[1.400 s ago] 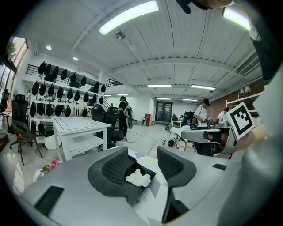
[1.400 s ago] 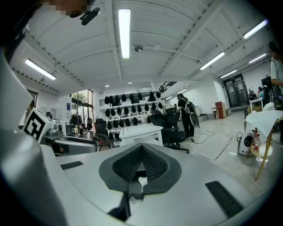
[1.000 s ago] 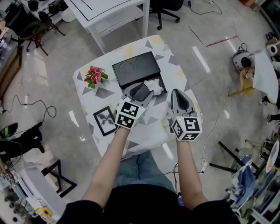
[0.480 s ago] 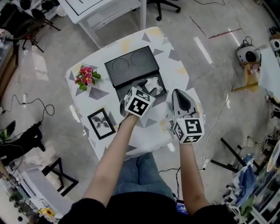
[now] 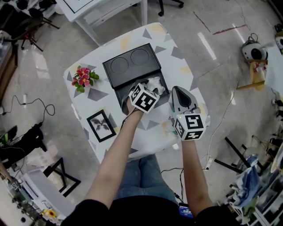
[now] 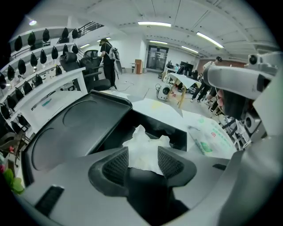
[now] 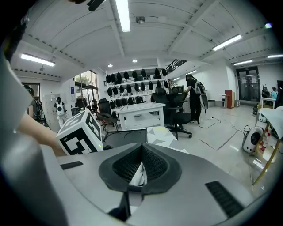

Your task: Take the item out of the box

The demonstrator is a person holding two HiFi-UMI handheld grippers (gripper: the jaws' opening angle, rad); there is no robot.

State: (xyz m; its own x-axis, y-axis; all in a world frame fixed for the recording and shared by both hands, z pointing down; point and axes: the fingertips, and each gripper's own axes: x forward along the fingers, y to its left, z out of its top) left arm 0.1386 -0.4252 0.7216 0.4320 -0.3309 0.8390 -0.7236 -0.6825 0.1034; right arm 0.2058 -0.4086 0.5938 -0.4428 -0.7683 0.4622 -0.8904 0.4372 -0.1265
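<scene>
A black box stands open on the patterned table, its lid folded back with two round hollows. Crumpled white paper lies in the box's compartment. My left gripper reaches into the box; in the left gripper view its jaws stand open with the white paper between the fingertips. To the right of the box, my right gripper hovers over the table. Its pads are pressed together in the right gripper view, and I see nothing held.
A small pot of pink flowers and a framed picture sit on the table's left side. A printed plastic bag lies right of the box. A white desk stands beyond the table, and cables run over the floor.
My left gripper has moved forward from the table's near side into the box, up to the white paper. The right gripper has stayed about where it was.
</scene>
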